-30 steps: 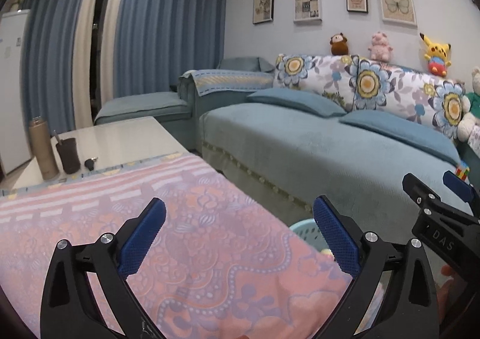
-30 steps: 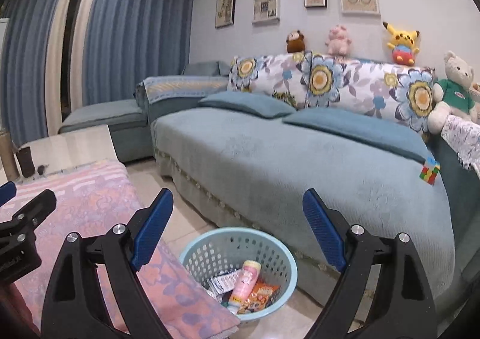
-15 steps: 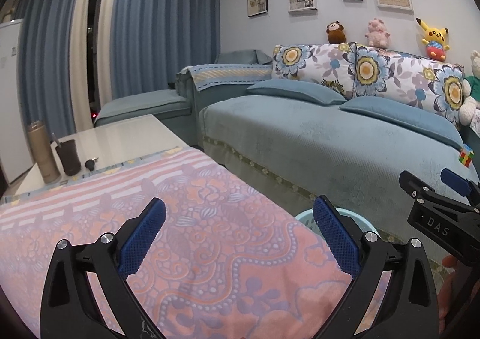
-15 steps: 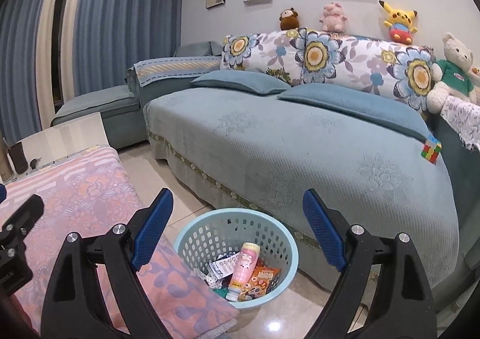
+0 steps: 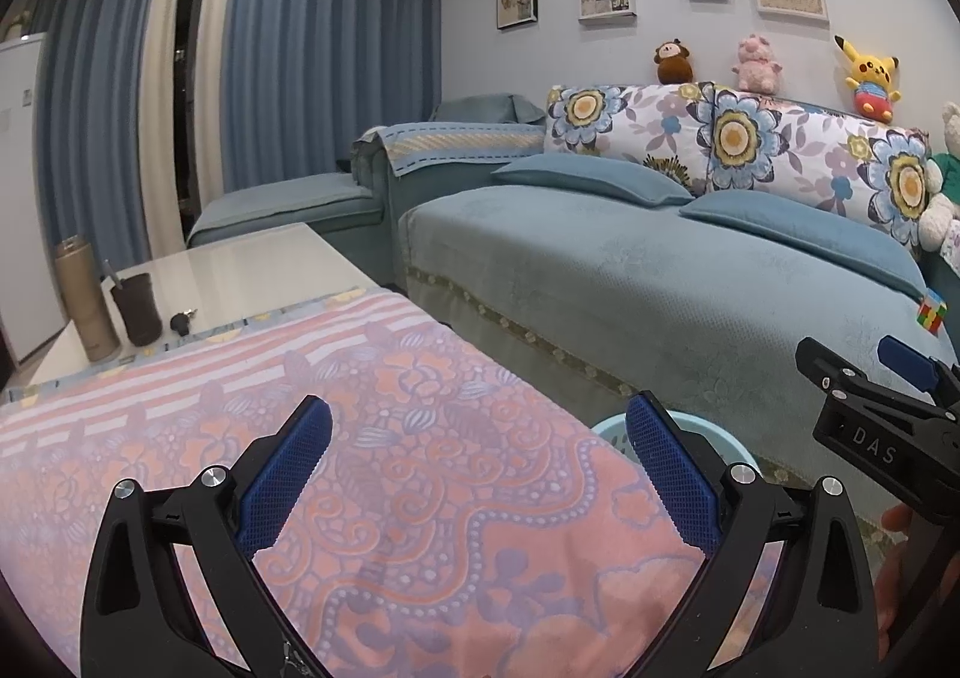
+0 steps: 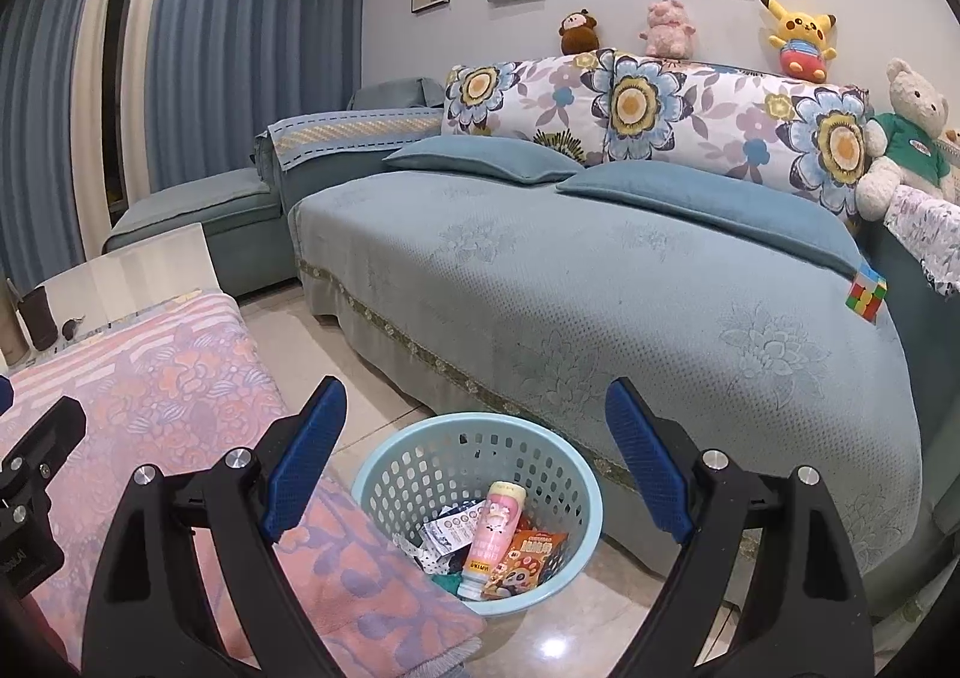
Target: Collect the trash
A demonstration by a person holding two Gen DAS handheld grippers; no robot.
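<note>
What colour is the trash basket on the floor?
Light blue; the basket shows best in the right wrist view.

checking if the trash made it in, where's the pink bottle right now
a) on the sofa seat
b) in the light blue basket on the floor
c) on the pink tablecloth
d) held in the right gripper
b: the pink bottle lies inside the light blue basket on the floor among snack wrappers, and the right gripper above it is open and empty.

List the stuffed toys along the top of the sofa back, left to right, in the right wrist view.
brown monkey → pink pig → yellow Pikachu → white teddy bear in a green shirt
</note>
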